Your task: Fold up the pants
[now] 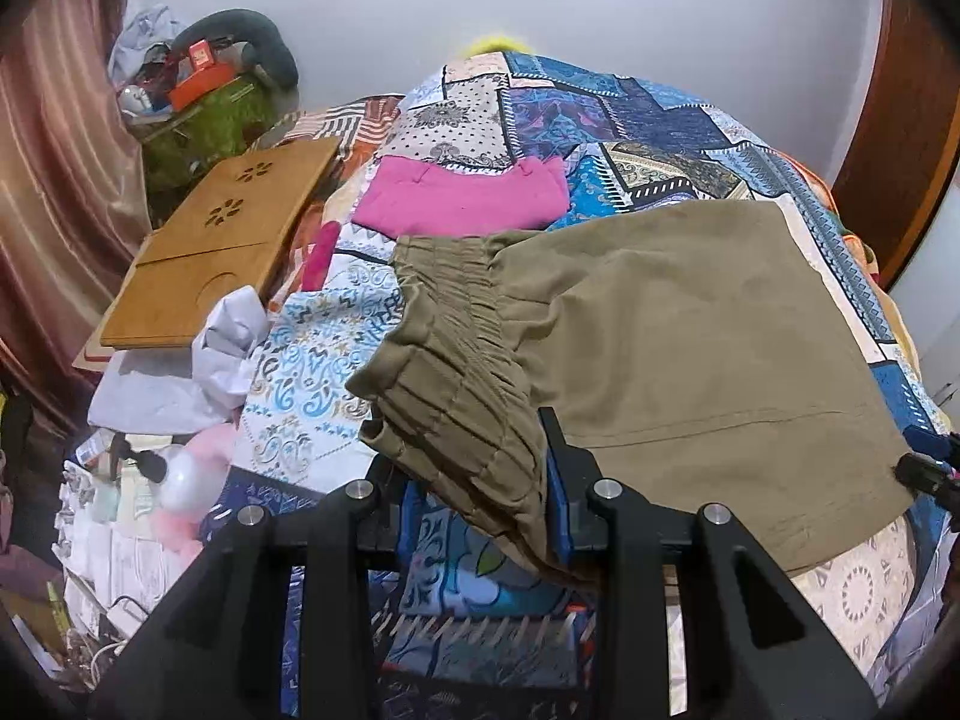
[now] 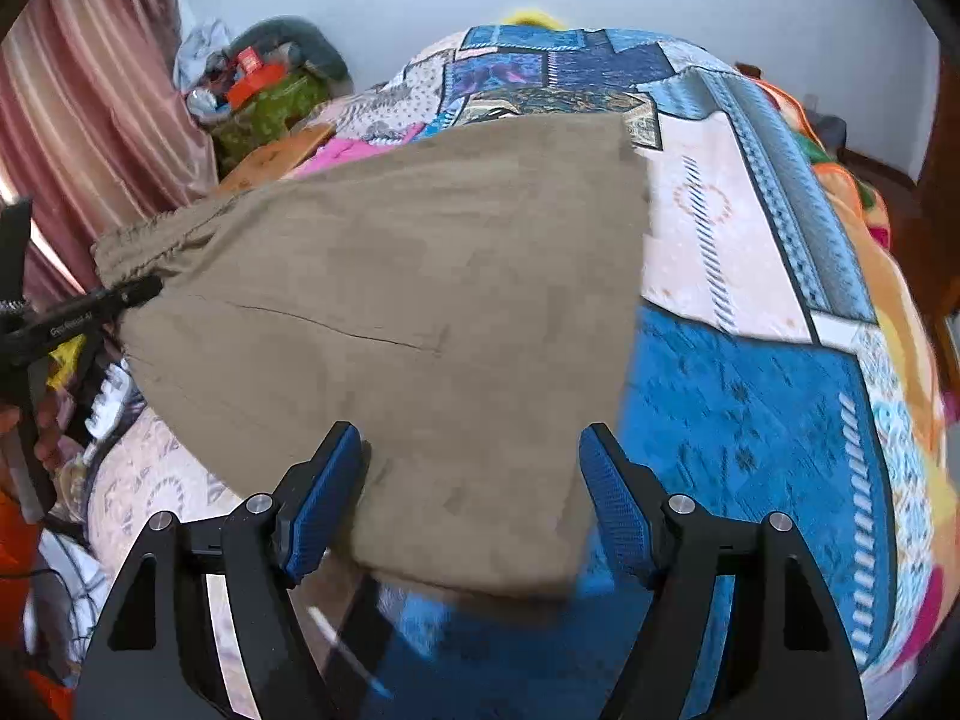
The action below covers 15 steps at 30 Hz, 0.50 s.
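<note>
Khaki pants lie folded on the patterned bedspread, elastic waistband to the left. My left gripper stands at the waistband's near corner with the cloth draped over and between its fingers; it looks open. In the right wrist view the pants spread ahead of my right gripper, which is open with its blue pads on either side of the near edge. The left gripper's tip touches the waistband at the far left there.
A folded pink garment lies beyond the pants. A wooden lap tray rests at the bed's left edge, with white cloth and clutter below. A green bag with items sits by the curtain.
</note>
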Available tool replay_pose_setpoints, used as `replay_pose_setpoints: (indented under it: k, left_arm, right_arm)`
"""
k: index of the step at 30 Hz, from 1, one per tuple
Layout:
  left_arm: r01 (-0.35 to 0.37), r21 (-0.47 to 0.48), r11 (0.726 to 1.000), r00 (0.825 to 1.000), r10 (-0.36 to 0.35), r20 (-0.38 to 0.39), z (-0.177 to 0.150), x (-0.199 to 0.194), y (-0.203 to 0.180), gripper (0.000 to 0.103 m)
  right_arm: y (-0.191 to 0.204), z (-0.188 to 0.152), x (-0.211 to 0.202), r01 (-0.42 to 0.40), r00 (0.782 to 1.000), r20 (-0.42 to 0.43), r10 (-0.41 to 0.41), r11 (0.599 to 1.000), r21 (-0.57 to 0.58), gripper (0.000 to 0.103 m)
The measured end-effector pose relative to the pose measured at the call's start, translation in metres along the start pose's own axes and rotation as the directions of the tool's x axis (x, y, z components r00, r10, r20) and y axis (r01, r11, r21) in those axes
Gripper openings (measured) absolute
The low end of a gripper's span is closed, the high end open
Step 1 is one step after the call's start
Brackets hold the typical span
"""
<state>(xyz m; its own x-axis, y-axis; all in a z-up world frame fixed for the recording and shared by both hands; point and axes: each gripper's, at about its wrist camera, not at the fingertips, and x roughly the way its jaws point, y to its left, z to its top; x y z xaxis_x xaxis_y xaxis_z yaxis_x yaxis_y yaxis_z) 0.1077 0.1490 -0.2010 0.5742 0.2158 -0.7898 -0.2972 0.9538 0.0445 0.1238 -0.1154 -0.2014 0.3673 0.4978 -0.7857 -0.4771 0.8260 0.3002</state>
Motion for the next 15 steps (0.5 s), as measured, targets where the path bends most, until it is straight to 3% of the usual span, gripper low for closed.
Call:
replay_pose_setpoints:
  k: [2, 4, 7, 11, 15]
  left_arm:
    - [-0.036, 0.024, 0.999, 0.999, 0.035, 0.021, 0.002, -0.006, -0.005, 0.033]
    - [-0.031, 0.030, 0.999, 0.998, 0.030, 0.058, 0.009, -0.015, -0.011, 0.029]
    - [-0.012, 0.057, 0.998, 0.991, 0.005, 0.131, 0.023, -0.037, -0.024, 0.028]
    - [0.046, 0.136, 0.990, 0.974, -0.075, 0.214, 0.042, -0.068, -0.054, 0.027]
    - [0.130, 0.237, 0.963, 0.954, -0.186, 0.234, 0.057, -0.088, -0.096, 0.025]
  right_arm:
    - [-0.006, -0.003, -0.006, 0.002, 1.000, 0.005, -0.002, 0.999, 0.041, 0.072]
    - [-0.009, -0.006, -0.006, 0.043, 0.999, 0.010, -0.043, 0.998, 0.039, 0.072]
    - [-0.017, -0.010, -0.001, 0.013, 1.000, -0.004, -0.013, 0.996, 0.089, 0.072]
    - [-0.025, -0.014, 0.001, -0.021, 1.000, 0.002, 0.021, 0.992, 0.123, 0.072]
    - [-0.024, -0.017, -0.001, -0.021, 1.000, 0.014, 0.020, 0.992, 0.121, 0.072]
